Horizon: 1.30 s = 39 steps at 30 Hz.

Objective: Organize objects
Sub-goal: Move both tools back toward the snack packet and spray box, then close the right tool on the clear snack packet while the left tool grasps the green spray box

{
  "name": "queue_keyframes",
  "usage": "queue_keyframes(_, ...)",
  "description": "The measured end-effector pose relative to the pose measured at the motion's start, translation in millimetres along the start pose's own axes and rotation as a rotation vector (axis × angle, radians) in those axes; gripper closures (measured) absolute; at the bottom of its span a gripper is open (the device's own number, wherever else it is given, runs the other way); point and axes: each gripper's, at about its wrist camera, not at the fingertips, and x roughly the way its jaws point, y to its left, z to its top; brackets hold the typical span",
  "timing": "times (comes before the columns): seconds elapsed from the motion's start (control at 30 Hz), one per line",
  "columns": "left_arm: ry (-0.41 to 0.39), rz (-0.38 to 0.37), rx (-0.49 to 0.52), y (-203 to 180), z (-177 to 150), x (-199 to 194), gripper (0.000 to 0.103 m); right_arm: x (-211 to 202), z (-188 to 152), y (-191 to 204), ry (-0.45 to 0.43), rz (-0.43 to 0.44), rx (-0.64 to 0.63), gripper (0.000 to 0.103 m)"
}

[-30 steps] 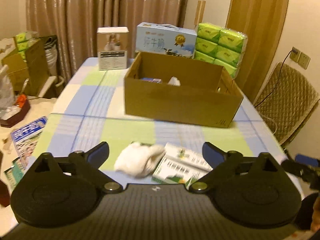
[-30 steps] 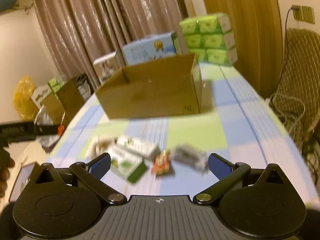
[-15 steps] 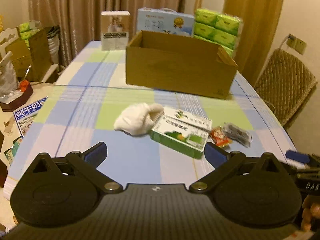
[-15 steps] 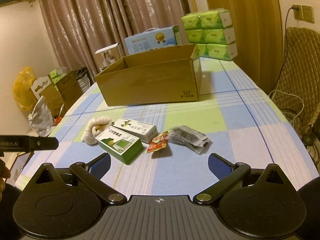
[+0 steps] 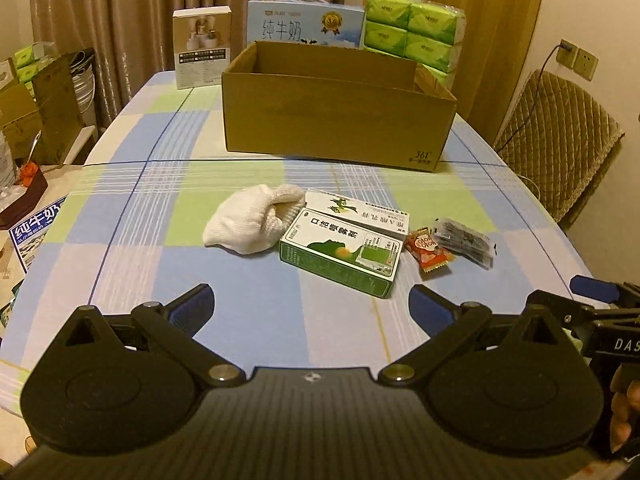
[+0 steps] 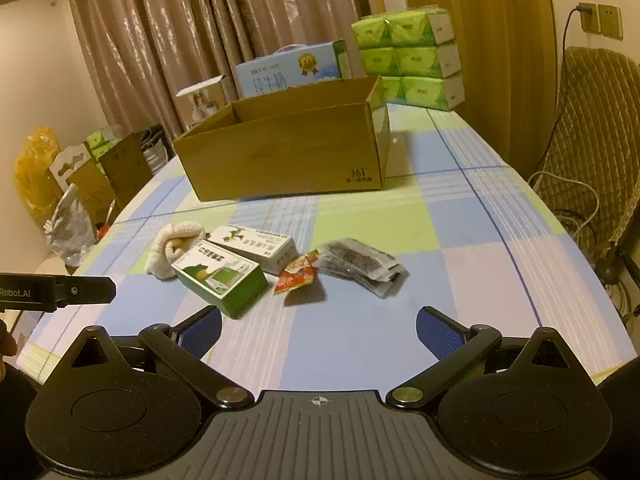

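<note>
An open cardboard box [image 5: 340, 120] [image 6: 288, 156] stands mid-table. In front of it lie a white cloth bundle [image 5: 250, 220] [image 6: 174, 246], a green carton [image 5: 342, 252] [image 6: 220, 276], a white carton [image 5: 358, 212] [image 6: 256, 246], a red snack packet [image 5: 430, 252] [image 6: 298, 272] and a dark clear packet [image 5: 464, 240] [image 6: 358, 264]. My left gripper [image 5: 312, 308] is open and empty, just short of the green carton. My right gripper [image 6: 318, 330] is open and empty, just short of the packets.
Behind the box stand a blue milk carton case [image 5: 306, 26], a white product box [image 5: 202, 46] and stacked green tissue packs [image 5: 416, 32]. A quilted chair [image 5: 556, 136] is at the right. Boxes and bags [image 6: 80, 176] crowd the floor at the left.
Both grippers have pulled back from the box towards the near table edge; the loose items now lie farther ahead in both views. Both stay open and empty.
</note>
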Motion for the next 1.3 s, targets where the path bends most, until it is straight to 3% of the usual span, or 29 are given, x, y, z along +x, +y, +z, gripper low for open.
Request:
queue_keyframes(0.4, 0.045, -0.043, 0.063, -5.5, 4.6, 23.1, 0.001, 9.9, 2.2, -11.4, 0.043, -0.003, 0.031, 0.002)
queue_keyframes(0.6, 0.073, -0.049, 0.044, -4.2, 6.0, 39.4, 0.001, 25.6, 10.0, -14.2, 0.063, -0.007, -0.013, 0.003)
queue_keyframes(0.83, 0.094, -0.015, -0.007, -6.1, 14.3, 60.7, 0.001, 60.2, 29.6, -18.7, 0.115, 0.011, -0.148, 0.021)
queue_keyframes(1.07, 0.108, 0.012, -0.077, -15.3, 27.8, 91.3, 0.001, 100.0, 52.1, -40.4, 0.165, 0.027, -0.236, 0.028)
queue_keyframes(1.3, 0.136, 0.018, -0.146, -22.3, 35.8, 120.1, 0.002, 121.2, 53.0, -53.4, 0.208, 0.049, -0.268, 0.031)
